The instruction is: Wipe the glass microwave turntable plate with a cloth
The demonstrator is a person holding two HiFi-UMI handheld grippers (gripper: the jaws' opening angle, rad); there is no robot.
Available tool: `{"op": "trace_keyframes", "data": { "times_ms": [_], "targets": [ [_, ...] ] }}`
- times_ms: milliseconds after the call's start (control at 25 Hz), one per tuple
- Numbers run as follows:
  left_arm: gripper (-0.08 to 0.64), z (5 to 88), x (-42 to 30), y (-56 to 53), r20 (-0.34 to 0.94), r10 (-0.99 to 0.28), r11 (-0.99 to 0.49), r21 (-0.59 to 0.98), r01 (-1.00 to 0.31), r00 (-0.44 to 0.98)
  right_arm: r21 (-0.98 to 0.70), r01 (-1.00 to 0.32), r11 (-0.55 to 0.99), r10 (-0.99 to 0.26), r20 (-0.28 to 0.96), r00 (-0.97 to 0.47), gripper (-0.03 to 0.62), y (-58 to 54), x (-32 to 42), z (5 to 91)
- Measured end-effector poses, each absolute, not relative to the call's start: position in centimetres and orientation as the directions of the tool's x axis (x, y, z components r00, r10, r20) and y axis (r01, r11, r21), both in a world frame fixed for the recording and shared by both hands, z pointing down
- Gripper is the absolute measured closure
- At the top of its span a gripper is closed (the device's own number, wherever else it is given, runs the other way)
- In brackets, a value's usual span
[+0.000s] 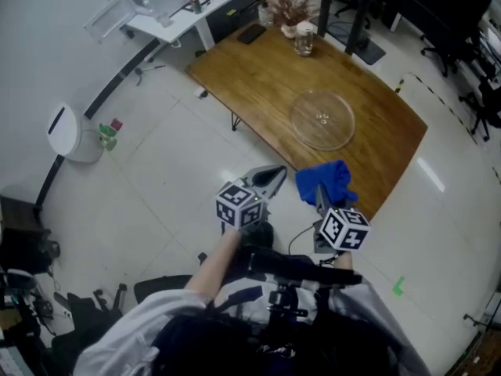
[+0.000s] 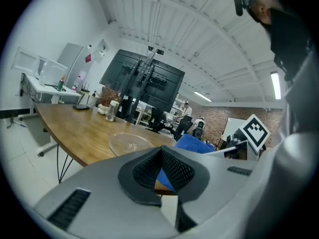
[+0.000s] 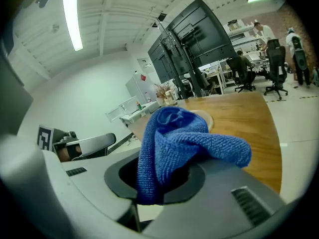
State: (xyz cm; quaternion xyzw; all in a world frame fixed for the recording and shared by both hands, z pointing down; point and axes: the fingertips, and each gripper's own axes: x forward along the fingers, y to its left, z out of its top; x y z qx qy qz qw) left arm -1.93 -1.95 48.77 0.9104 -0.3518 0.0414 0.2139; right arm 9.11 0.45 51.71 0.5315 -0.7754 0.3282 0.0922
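The clear glass turntable plate (image 1: 322,119) lies flat on the wooden table (image 1: 258,84), toward its near right part. My right gripper (image 1: 321,196) is shut on a bunched blue cloth (image 1: 325,180), held over the table's near edge, short of the plate. In the right gripper view the cloth (image 3: 174,138) spills out of the jaws and hides most of the plate (image 3: 208,117). My left gripper (image 1: 272,178) is shut and holds nothing, off the table's near edge to the left of the cloth. The left gripper view shows the plate (image 2: 130,142) and cloth (image 2: 194,144) ahead.
A drinking glass (image 1: 304,42), a small vase of dried flowers (image 1: 288,14) and a black phone (image 1: 252,34) stand at the table's far end. A white desk (image 1: 168,6) and a white bin (image 1: 70,134) are to the left. Office chairs (image 1: 481,100) stand at the right.
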Motion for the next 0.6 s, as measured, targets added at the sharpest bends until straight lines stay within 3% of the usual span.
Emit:
{"op": "trace_keyframes", "data": {
  "times_ms": [280, 600],
  "targets": [
    [0.56, 48.4, -7.9, -11.2, 0.195, -0.633, -0.639, 0.413, -0.648, 0.749, -0.423, -0.889, 0.174, -0.757, 0.52, -0.395, 0.514, -6.5, 3.8, 51.8],
    [0.56, 50.0, -8.4, -16.7, 0.207, -0.56, -0.676, 0.445, -0.587, 0.802, -0.418, -0.904, 0.085, -0.769, 0.55, -0.326, 0.514, -9.9, 2.4, 52.7]
  ]
}}
